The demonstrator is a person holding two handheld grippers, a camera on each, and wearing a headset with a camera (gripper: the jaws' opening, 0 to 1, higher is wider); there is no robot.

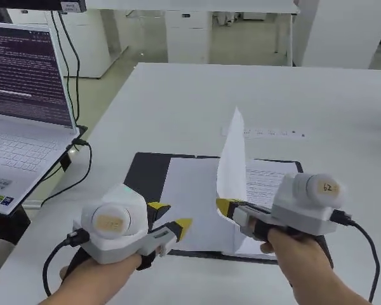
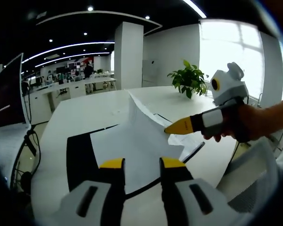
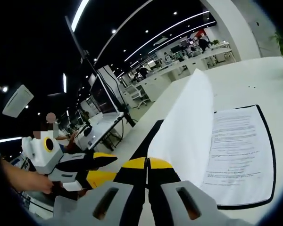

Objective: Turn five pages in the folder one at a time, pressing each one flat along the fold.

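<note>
A black folder (image 1: 146, 171) lies open on the white table, with a printed sheet (image 1: 267, 181) on its right side. One white page (image 1: 232, 159) stands up near the fold, curled. My right gripper (image 1: 225, 206) is shut on that page's lower edge; in the right gripper view the page (image 3: 188, 122) rises straight from the closed jaws (image 3: 147, 163). My left gripper (image 1: 171, 219) hovers open over the folder's near left part, holding nothing. In the left gripper view its own gripper (image 2: 141, 163) faces the lifted page (image 2: 141, 127), and the right gripper (image 2: 179, 126) pinches that page from the right.
An open laptop (image 1: 19, 95) sits at the table's left edge, with black cables (image 1: 76, 159) trailing beside the folder. A strip of small marks (image 1: 267, 133) lies beyond the folder. A potted plant (image 2: 188, 80) stands at the far end of the table.
</note>
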